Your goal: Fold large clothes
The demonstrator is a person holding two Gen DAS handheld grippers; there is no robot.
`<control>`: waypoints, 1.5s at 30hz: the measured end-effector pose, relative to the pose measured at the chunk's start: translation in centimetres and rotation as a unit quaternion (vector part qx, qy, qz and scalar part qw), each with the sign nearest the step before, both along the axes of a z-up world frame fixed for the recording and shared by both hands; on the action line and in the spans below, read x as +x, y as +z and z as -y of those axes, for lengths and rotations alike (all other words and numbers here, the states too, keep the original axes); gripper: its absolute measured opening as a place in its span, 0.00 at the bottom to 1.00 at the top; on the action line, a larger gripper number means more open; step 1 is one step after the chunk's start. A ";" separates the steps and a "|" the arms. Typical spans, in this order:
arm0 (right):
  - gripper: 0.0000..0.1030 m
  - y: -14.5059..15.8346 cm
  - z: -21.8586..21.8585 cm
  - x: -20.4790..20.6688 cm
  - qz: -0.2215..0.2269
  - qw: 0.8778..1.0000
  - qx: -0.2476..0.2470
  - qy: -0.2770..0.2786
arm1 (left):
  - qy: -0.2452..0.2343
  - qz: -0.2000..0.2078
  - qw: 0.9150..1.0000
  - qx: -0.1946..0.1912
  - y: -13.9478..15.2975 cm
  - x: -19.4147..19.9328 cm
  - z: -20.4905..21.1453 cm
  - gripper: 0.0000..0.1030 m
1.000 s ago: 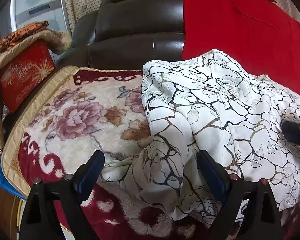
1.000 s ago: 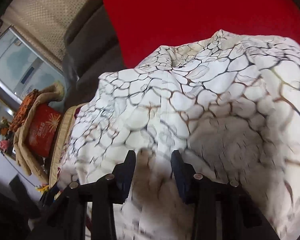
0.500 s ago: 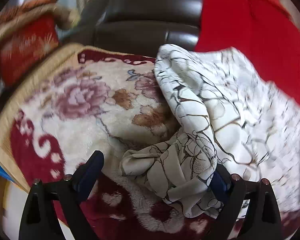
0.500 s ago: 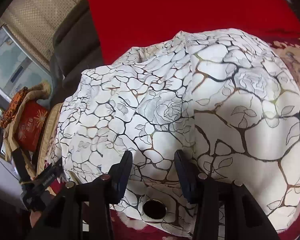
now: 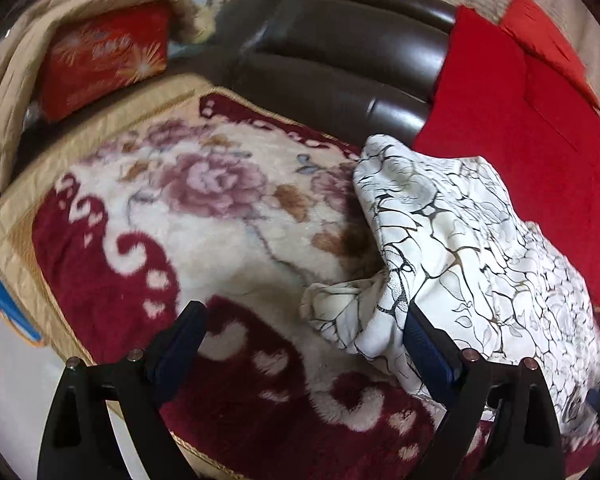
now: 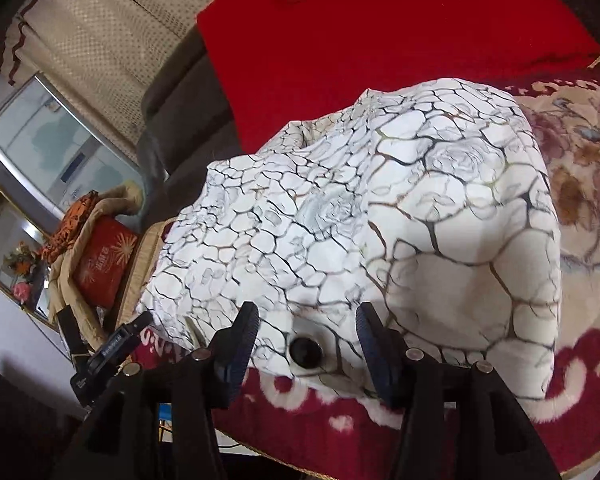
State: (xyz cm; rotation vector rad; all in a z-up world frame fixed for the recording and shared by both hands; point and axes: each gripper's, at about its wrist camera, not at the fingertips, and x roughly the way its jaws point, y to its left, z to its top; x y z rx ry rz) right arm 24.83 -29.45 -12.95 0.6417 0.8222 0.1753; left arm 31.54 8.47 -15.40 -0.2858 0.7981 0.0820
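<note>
Lying bunched on the plush red-and-cream floral blanket (image 5: 204, 216) over the dark leather sofa (image 5: 340, 52), the white garment printed with black cracked lines and roses (image 6: 340, 216) risks slumping out of its fold. The right gripper (image 6: 307, 342) is opening, with a hem and dark button (image 6: 305, 351) between its jaws but unpressed; that edge may slide off. The left gripper (image 5: 300, 344) stands wide, one finger brushing loose cloth, and could drag the fold open.

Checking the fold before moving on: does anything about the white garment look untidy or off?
Yes. The white patterned garment is a rumpled heap on the floral blanket, not flat. A crumpled corner sticks out near the left gripper.
</note>
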 end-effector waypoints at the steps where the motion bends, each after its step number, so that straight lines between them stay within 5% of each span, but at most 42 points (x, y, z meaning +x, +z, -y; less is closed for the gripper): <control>1: 0.54 0.0 0.0 -0.1 0.002 1.000 0.002 0.001 | 0.005 -0.003 1.000 -0.008 -0.2 0.1 -0.3 0.93; 5: 0.54 -0.1 0.3 -0.4 0.011 1.000 0.014 0.005 | 0.007 0.000 0.999 -0.046 -0.2 -0.3 -0.9 0.93; 11: 0.54 -0.5 -0.3 0.3 0.014 0.999 0.027 0.017 | 0.014 -0.034 0.975 -0.221 -2.6 -0.7 -4.9 0.93; 14: 0.54 -0.6 -0.9 0.8 0.014 0.999 0.035 0.024 | 0.027 -0.039 0.977 -0.206 -2.6 -1.7 -5.0 0.92; 19: 0.59 -0.7 -1.4 1.2 0.016 0.999 0.044 0.023 | -0.067 -0.024 0.972 -0.222 -1.7 -1.9 -1.2 0.92; 24: 0.59 0.2 -1.2 0.9 0.056 0.997 0.052 0.011 | -0.077 -0.048 0.957 -0.277 -3.0 1.2 1.5 0.92; 26: 0.51 0.7 -1.4 1.0 0.072 0.996 0.050 0.014 | -0.067 -0.053 0.951 -0.296 -3.5 2.4 1.9 0.92; 27: 0.36 0.8 -1.7 1.2 0.075 0.996 0.041 0.016 | -0.062 -0.056 0.947 -0.310 -3.8 3.2 2.0 0.92; 28: 0.32 0.9 -2.0 1.4 0.074 0.997 0.031 0.018 | -0.057 -0.056 0.944 -0.321 -4.0 3.7 2.1 0.92; 31: 0.32 0.5 -2.8 2.1 0.062 0.998 0.019 0.019 | -0.032 -0.036 0.936 -0.349 -4.3 4.4 1.7 0.92; 33: 0.32 0.3 -3.5 2.7 0.058 0.998 0.024 0.030 | -0.027 -0.033 0.937 -0.346 -4.5 5.0 1.8 0.90; 35: 0.32 0.6 -4.4 3.6 0.056 0.997 0.015 0.044 | -0.023 -0.024 0.944 -0.328 -4.1 5.3 2.2 0.68; 38: 0.32 0.9 -5.1 4.5 0.060 0.997 0.022 0.050 | -0.039 -0.017 0.957 -0.287 -3.4 5.8 2.8 0.52; 42: 0.32 0.5 -5.3 6.6 0.050 0.996 0.056 0.042 | -0.051 -0.014 0.958 -0.281 -3.3 5.9 2.6 0.53; 44: 0.32 -1.4 -6.2 8.5 -0.002 0.997 0.052 0.053 | -0.055 -0.023 0.952 -0.299 -3.8 6.2 2.3 0.75; 45: 0.29 -2.8 -6.5 9.3 -0.041 0.997 0.049 0.054 | -0.057 -0.028 0.949 -0.309 -4.1 6.6 2.4 0.75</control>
